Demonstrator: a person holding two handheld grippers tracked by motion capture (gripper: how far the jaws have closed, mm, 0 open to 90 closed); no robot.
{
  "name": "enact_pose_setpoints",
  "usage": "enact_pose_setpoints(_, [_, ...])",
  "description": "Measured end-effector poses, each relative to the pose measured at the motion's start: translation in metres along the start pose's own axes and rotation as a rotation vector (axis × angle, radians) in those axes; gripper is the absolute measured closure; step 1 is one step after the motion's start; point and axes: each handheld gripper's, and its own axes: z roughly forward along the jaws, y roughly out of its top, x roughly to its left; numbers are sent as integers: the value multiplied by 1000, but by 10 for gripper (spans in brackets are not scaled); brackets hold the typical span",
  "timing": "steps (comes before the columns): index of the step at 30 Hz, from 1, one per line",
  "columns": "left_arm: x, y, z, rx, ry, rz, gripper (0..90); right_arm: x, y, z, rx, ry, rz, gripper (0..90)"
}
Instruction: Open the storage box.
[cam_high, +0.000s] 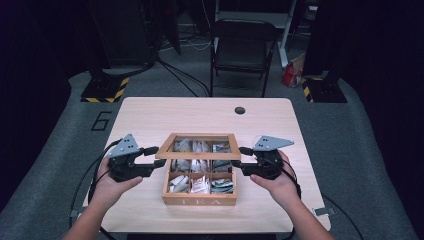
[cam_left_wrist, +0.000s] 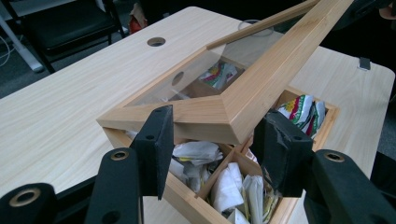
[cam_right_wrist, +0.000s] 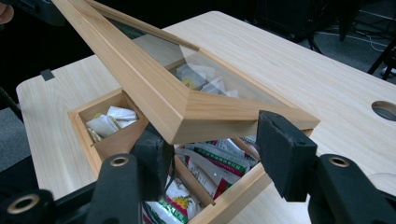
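Gripping the raised glass lid (cam_high: 198, 146) of the tea box (cam_high: 200, 198), left gripper (cam_high: 154, 161) and right gripper (cam_high: 238, 157) clamped on opposite front corners.

Both tongs are black: the left tongs (cam_high: 151, 161) and right tongs (cam_high: 239, 157) each carry a grey three-cornered plate on top, brass-ringed screw holes behind the jaws, and a trailing black cable.
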Motion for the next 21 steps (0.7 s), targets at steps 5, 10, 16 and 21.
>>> enact_pose_setpoints(5, [4,5,0,0,-2,-3,485,-2,5,0,-5,0,-2,467])
enact_pose_setpoints(10, [7,9,1,6,-4,1,485,-5,10,0,-1,3,-19,482])
enact_pose_setpoints(16, [9,15,0,8,-1,3,491,-7,14,-1,-11,-5,-18,489])
enact_pose_setpoints(21, [12,19,1,5,-3,2,492,-10,15,2,-15,-8,-2,483])
